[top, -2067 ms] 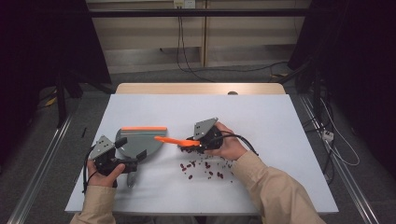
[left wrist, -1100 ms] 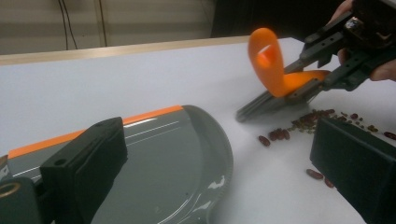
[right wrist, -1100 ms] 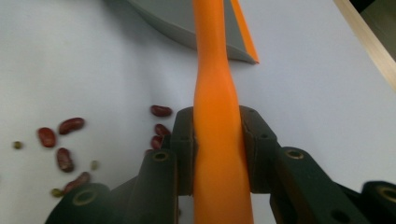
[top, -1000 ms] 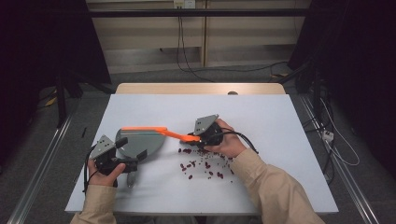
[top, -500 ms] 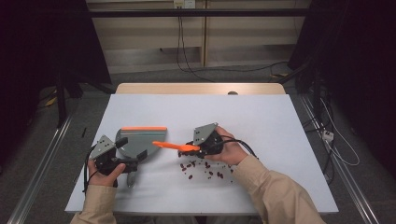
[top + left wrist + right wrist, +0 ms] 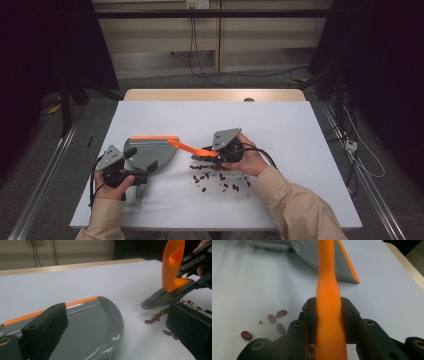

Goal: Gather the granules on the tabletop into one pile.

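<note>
A white counter (image 6: 300, 150) is seen from above. The right gripper (image 6: 218, 153) is closed on the orange handle of a brush (image 6: 192, 148), the jaws pressed against both sides of the handle, as the right gripper view confirms (image 6: 329, 322). The brush is held tilted, bristles down beside the scattered beans (image 6: 215, 177), which lie near the middle of the counter. A grey dustpan (image 6: 150, 150) with an orange lip is laid flat to the left of the beans, just apart from them. The left gripper (image 6: 134, 176) is placed at the dustpan's near end; whether its jaws clamp the dustpan's handle cannot be told.
</note>
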Demonstrator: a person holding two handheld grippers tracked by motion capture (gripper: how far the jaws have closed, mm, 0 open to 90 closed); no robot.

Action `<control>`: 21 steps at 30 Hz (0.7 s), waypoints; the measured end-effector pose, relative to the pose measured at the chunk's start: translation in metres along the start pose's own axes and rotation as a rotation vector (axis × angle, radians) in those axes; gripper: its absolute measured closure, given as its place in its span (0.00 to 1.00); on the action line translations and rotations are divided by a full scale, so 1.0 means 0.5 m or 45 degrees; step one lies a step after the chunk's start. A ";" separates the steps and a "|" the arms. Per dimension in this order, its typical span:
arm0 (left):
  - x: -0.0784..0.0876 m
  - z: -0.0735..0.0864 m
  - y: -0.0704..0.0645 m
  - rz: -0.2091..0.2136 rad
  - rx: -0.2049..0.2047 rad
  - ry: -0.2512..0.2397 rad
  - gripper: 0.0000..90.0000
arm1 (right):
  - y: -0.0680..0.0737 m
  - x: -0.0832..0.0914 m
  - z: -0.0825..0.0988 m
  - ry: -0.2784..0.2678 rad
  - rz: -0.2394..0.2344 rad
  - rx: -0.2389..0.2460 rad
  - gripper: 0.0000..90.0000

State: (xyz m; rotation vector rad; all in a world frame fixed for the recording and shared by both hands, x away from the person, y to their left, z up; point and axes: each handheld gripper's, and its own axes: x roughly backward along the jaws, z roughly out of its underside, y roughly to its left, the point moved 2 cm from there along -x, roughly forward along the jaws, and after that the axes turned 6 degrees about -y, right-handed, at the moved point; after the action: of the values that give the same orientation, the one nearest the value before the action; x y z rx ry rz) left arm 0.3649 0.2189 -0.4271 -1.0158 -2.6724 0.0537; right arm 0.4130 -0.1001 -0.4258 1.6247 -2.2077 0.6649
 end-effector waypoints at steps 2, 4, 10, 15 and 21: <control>-0.001 0.000 0.000 -0.001 0.001 0.001 0.04 | -0.007 0.007 -0.004 -0.010 0.038 -0.019 0.79; -0.001 0.000 0.000 -0.001 0.008 -0.003 0.04 | -0.012 0.014 -0.011 -0.010 0.094 -0.045 0.79; -0.002 0.001 0.000 0.001 0.002 0.004 0.04 | -0.021 0.038 -0.037 -0.090 0.223 -0.336 0.79; -0.003 0.001 -0.003 0.005 0.000 0.003 0.04 | -0.018 0.043 -0.048 -0.165 0.294 -0.573 0.79; -0.003 0.001 -0.004 0.008 -0.005 0.003 0.04 | -0.012 0.037 -0.050 -0.210 0.341 -0.785 0.79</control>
State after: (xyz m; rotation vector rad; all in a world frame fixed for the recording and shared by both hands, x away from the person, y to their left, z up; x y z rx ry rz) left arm 0.3644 0.2164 -0.4275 -1.0249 -2.6683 0.0481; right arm 0.4126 -0.1029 -0.3943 1.1124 -2.4347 -0.1084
